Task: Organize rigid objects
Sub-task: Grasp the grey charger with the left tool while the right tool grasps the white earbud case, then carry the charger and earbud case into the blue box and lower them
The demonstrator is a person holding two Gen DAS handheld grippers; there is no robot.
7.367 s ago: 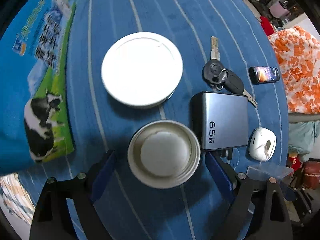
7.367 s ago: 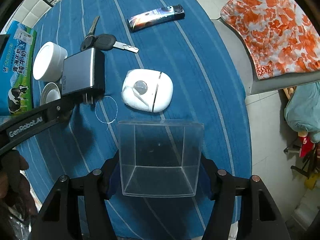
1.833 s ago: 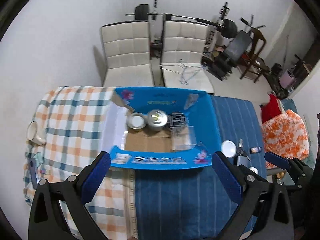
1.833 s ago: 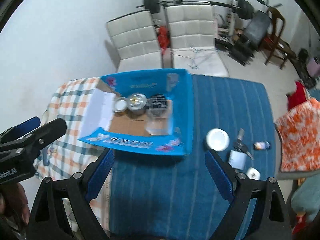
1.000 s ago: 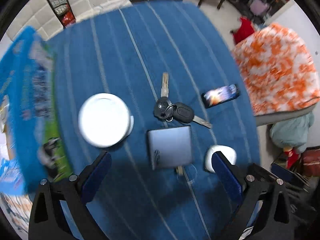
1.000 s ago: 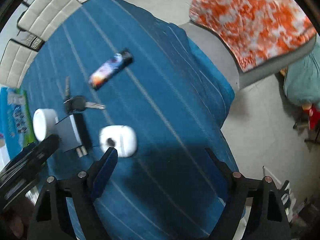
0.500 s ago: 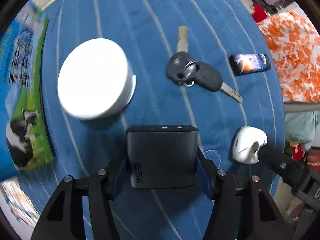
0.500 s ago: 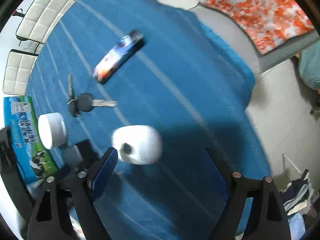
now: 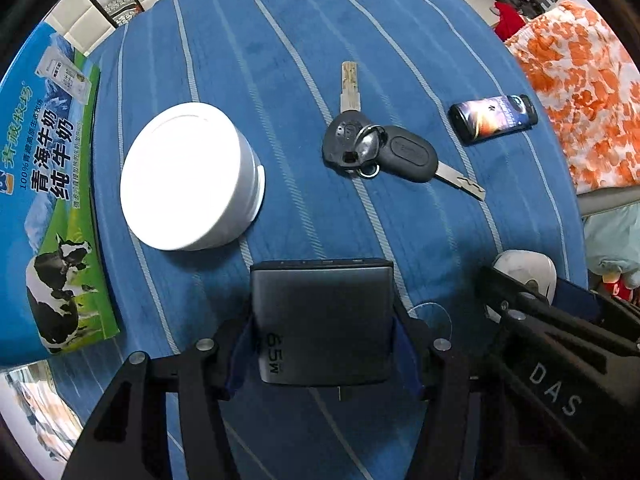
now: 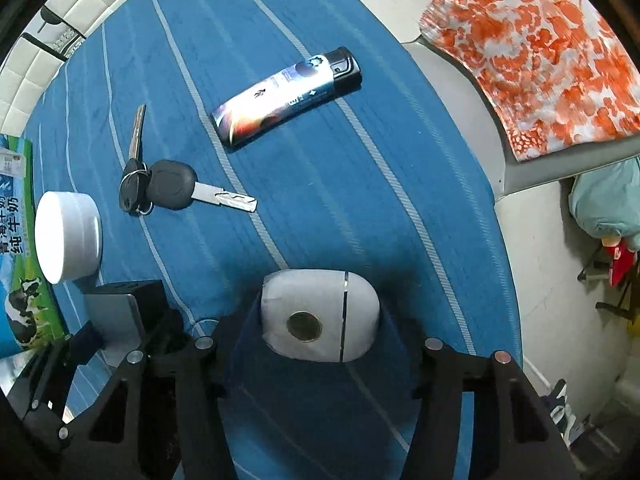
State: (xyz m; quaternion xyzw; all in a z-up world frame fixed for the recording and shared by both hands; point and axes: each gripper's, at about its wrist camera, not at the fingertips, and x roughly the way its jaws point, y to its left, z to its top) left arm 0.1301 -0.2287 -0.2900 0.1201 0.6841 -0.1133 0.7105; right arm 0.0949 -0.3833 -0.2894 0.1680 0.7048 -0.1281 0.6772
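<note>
— What do the grippers hold?
— The left gripper (image 9: 322,340) has its jaws clamped on a grey 65W charger (image 9: 322,320); the right gripper's (image 10: 320,320) jaws flank a white earbud case (image 10: 320,314), contact unclear.
— Beyond them?
— A white round container (image 9: 188,176), keys (image 9: 380,152) and lighter (image 10: 286,96) on the blue striped surface (image 9: 280,60).

I see only part of the blue printed milk carton box (image 9: 48,208), cut by the frame edge; my right gripper (image 10: 320,332) hides the white oval case's (image 10: 316,312) lower sides.
</note>
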